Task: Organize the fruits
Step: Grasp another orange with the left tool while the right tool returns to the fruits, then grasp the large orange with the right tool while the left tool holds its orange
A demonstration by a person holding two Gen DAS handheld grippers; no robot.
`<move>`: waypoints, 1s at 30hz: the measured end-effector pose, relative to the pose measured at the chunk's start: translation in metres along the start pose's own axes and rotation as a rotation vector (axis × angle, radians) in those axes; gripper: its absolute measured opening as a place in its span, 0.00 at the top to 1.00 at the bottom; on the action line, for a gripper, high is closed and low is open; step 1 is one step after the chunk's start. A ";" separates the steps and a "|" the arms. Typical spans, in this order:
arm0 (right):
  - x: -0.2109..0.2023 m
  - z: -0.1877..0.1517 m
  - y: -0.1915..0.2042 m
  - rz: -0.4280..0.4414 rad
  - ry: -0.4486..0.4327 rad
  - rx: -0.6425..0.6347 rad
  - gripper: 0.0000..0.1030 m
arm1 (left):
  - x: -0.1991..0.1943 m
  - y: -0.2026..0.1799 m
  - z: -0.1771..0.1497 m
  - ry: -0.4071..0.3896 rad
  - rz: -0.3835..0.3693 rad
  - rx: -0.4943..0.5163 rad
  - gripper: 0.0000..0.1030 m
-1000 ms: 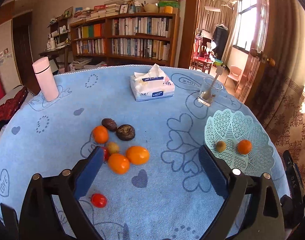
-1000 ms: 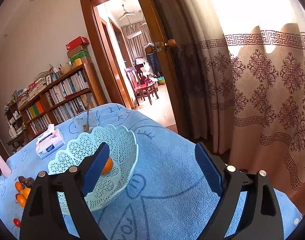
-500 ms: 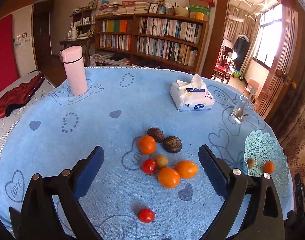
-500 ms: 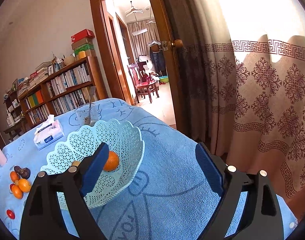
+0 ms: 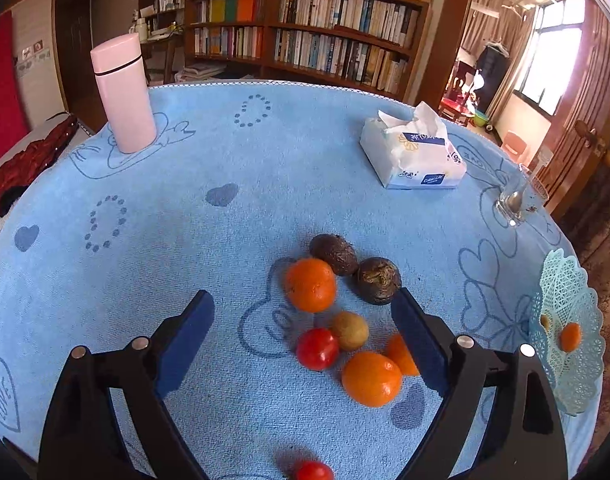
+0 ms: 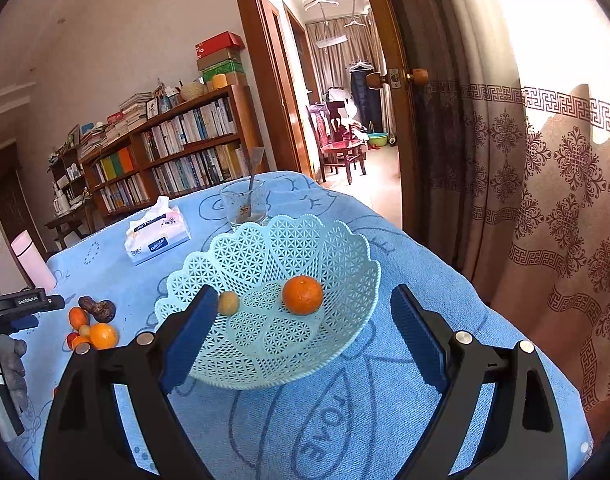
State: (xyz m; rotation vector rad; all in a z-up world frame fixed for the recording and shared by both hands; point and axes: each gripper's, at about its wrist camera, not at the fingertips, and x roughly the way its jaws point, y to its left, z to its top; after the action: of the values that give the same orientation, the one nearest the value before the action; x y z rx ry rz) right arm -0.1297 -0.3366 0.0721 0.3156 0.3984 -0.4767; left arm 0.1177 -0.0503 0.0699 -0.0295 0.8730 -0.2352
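Hovering over smooth round fruits [image 5: 337,320] clustered mid-table on fuzzy blue terry cloth [image 5: 225,240], the left gripper [image 5: 303,334] has its jaws spread, just narrowing, nothing pinched; the right gripper [image 6: 305,334] is spread before the lattice plastic basket [image 6: 345,248] near the table's edge.

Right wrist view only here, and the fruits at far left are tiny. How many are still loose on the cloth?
Observer: Eight in the left wrist view: three oranges, two dark fruits, a tan fruit and two tomatoes.
Operator: Left gripper holding any?
Observer: No. The left gripper is open above them. Its jaws have just been closing a little, with no fruit pinched.
Operator: Any stray?
Observer: One tomato lies apart from the rest, at the near edge of that view.
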 end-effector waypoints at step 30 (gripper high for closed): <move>0.049 -0.030 0.161 0.363 0.315 -0.265 0.13 | 0.006 0.047 0.008 -0.046 -0.113 -0.119 0.65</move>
State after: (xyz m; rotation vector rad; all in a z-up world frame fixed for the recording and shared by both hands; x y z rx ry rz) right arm -0.0182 -0.2082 0.0558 0.1981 0.6883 -0.0141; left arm 0.1364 -0.0068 0.0646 -0.1953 0.8398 -0.2871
